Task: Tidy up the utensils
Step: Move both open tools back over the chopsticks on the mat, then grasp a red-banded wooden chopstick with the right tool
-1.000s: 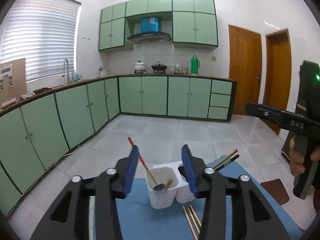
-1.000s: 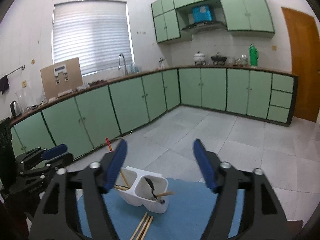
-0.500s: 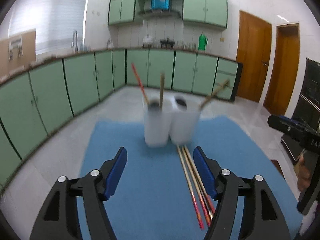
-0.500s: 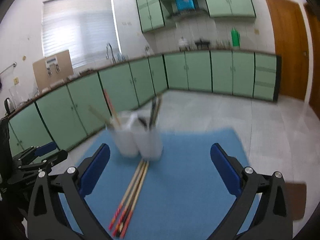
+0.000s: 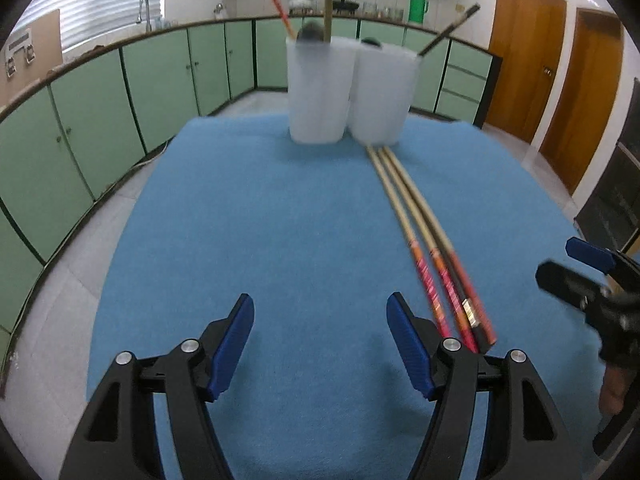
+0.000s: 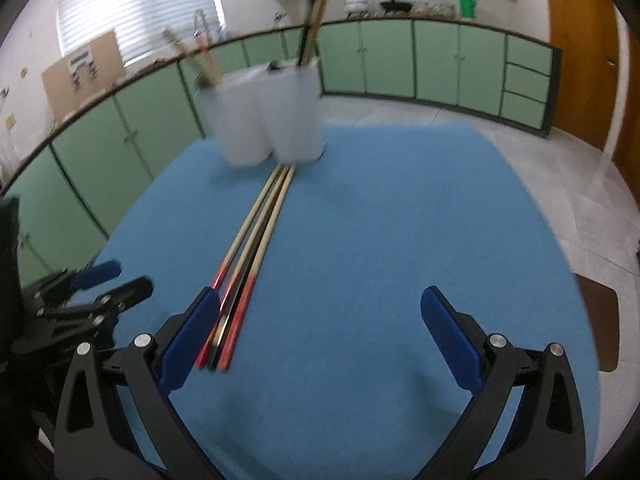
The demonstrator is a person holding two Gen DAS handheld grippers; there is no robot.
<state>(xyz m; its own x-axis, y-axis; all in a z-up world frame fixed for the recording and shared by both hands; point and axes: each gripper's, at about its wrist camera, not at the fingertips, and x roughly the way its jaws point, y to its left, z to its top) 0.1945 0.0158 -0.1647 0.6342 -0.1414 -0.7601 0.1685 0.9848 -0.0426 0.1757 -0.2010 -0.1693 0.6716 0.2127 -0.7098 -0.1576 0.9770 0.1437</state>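
A white two-compartment holder (image 5: 348, 92) (image 6: 268, 116) stands at the far end of the blue mat (image 5: 260, 220) (image 6: 400, 220). A red chopstick, a wooden handle and a dark spoon head stick out of it. A bundle of chopsticks (image 5: 416, 224) (image 6: 260, 224) with red and black ends lies on the mat, running from the holder toward me. My left gripper (image 5: 320, 320) hovers open over bare mat, just left of the chopsticks' near ends. My right gripper (image 6: 320, 312) is open wide, its left finger beside those ends. Nothing is between either pair of jaws.
Each gripper shows at the edge of the other's view, the right gripper (image 5: 588, 280) and the left gripper (image 6: 92, 292). Green cabinets ring the tiled floor, and wooden doors (image 5: 520, 60) stand at the right. A brown seat (image 6: 600, 320) lies beyond the mat's right edge.
Both grippers have come down toward the mat and tipped downward, and both sets of jaws have spread wider. The holder has shifted to the top of each view.
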